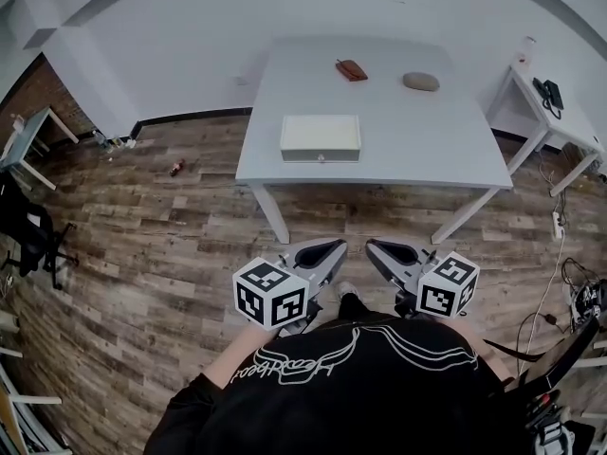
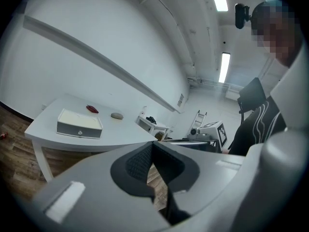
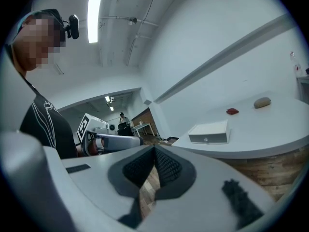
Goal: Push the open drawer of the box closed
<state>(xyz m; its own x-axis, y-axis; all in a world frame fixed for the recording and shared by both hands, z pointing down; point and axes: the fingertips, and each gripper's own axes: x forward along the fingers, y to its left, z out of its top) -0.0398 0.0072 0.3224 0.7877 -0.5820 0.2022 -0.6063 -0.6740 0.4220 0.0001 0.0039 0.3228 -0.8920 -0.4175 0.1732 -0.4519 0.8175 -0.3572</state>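
Observation:
A flat white box lies near the front edge of the grey table. Its drawer front with a small knob faces me and looks about flush with the box. Both grippers hang low by my body, well short of the table. The left gripper and the right gripper point at each other, both shut and empty. The left gripper view shows the box far off beyond the shut jaw tips. In the right gripper view the box lies far beyond the shut tips.
A red object and a grey pebble-like lump lie at the table's far side. A small white side table stands to the right, a black chair to the left. Wooden floor lies between me and the table.

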